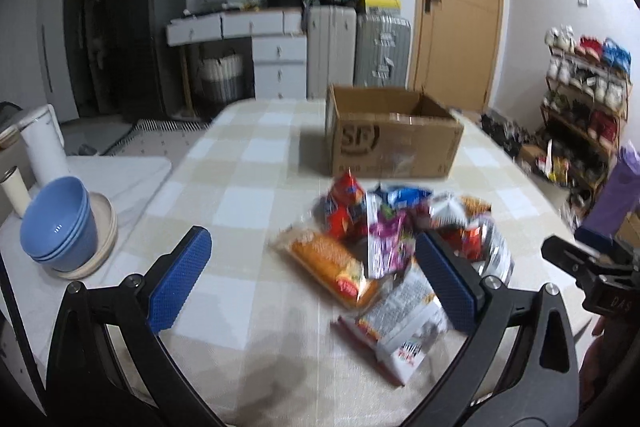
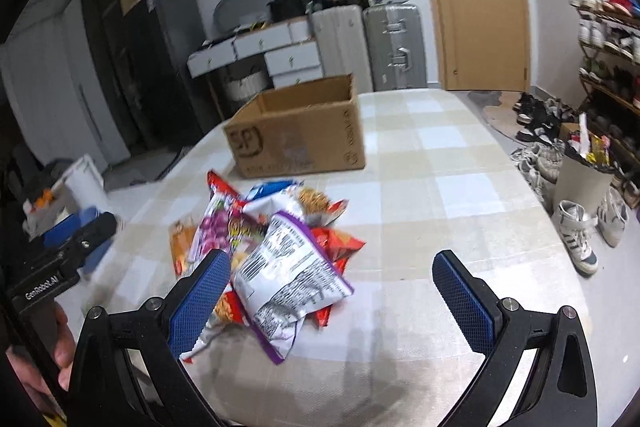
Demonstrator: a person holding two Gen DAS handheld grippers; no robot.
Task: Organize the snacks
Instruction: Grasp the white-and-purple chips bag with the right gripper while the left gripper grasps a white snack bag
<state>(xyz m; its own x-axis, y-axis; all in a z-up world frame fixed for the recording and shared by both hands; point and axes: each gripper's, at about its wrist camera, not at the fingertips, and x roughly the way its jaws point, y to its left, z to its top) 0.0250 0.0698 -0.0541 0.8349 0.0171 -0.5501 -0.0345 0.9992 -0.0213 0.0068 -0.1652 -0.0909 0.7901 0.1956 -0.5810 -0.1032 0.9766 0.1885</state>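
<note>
Now, step: likely the first pick from the snack pile (image 1: 400, 247); take one top packet by an edge, not a bunch.
Left tongs (image 1: 312, 279): apart, empty, above the bench (image 1: 240, 155); pile ahead, toward their right finger.
Right tongs (image 2: 332, 295): apart, empty; silver packet (image 2: 288, 279) just beyond the left finger.
Cardboard box (image 2: 296, 139): open, behind the pile.

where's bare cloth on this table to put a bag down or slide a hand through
Bare checked cloth lies right of the snack pile, toward the table edge, and right of the cardboard box. Another open patch runs between the pile and the blue bowls. It is crowded in the narrow gap between pile and box.
</note>
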